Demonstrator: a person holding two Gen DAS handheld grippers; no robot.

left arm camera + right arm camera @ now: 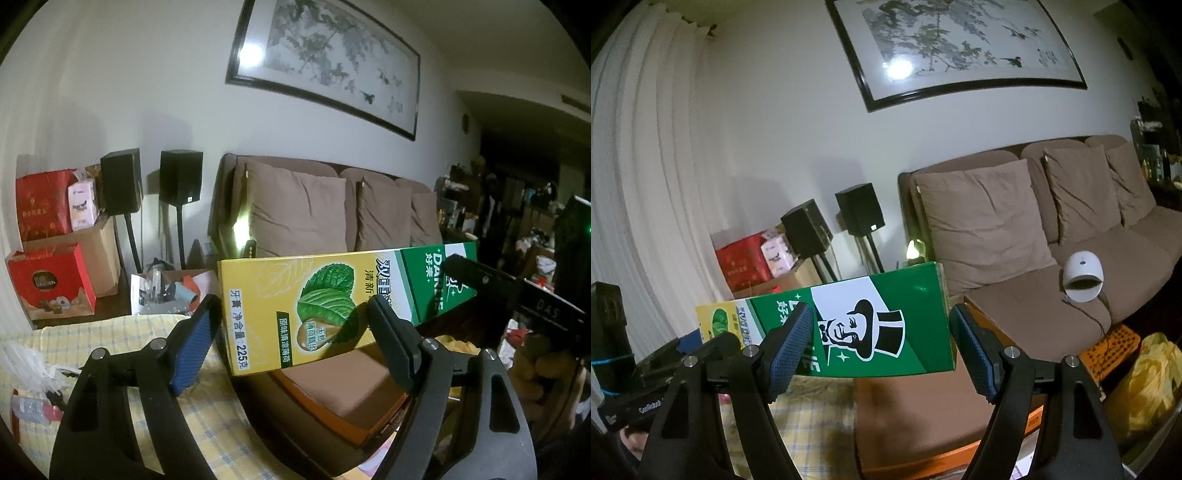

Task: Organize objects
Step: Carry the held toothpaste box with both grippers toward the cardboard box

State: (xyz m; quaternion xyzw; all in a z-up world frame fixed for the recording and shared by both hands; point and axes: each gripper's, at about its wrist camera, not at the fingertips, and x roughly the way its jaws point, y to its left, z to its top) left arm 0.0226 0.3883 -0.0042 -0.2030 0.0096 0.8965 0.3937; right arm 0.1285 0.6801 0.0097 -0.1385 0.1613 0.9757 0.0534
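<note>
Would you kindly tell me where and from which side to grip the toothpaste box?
Probably mid-length, closing on the top and bottom edges of the toothpaste box, coming at its printed face: it hangs lengthwise, and its length looks too great for open jaws.

The toothpaste box spans the air above an open brown box, blocking the way straight forward for both grippers. The left gripper has the toothpaste box between its closing fingers; the right gripper brackets the box's green end. Below the toothpaste box, the brown box's interior lies bare. Left of the brown box, the yellow checked cloth is free near its middle, with plastic bags along its left edge. Behind the toothpaste box, the sofa cushions close off the space.
</note>
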